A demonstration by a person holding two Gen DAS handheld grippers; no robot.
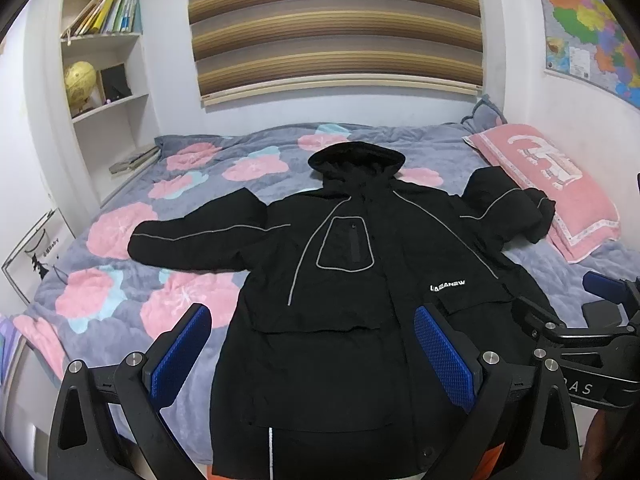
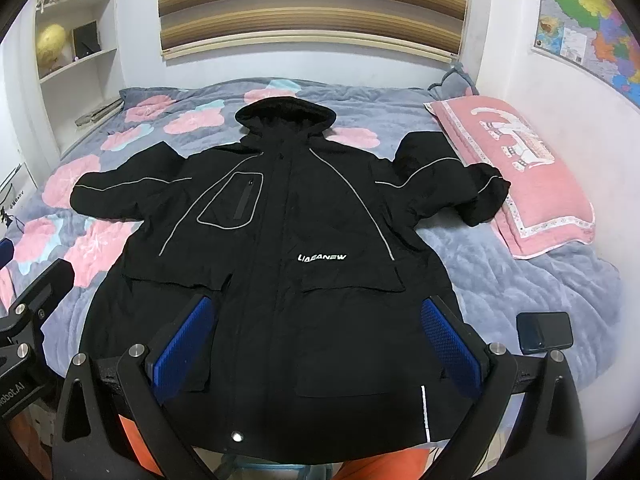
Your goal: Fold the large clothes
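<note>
A large black hooded jacket (image 1: 340, 280) lies flat, front up, on the bed, hood far, hem near me. Its sleeves spread left and right; the right cuff rests against a pink pillow (image 1: 548, 184). It also shows in the right wrist view (image 2: 288, 240) with white lettering on the chest. My left gripper (image 1: 316, 344) is open and empty above the hem's left part. My right gripper (image 2: 320, 340) is open and empty above the hem's middle. The right gripper also shows at the right edge of the left wrist view (image 1: 592, 320).
The bed has a grey quilt with pink flowers (image 1: 120, 280). A dark phone (image 2: 544, 334) lies on the quilt right of the jacket. A white bookshelf (image 1: 104, 60) stands at the far left, a striped blind (image 1: 332, 20) behind the bed, a map (image 1: 592, 20) on the right wall.
</note>
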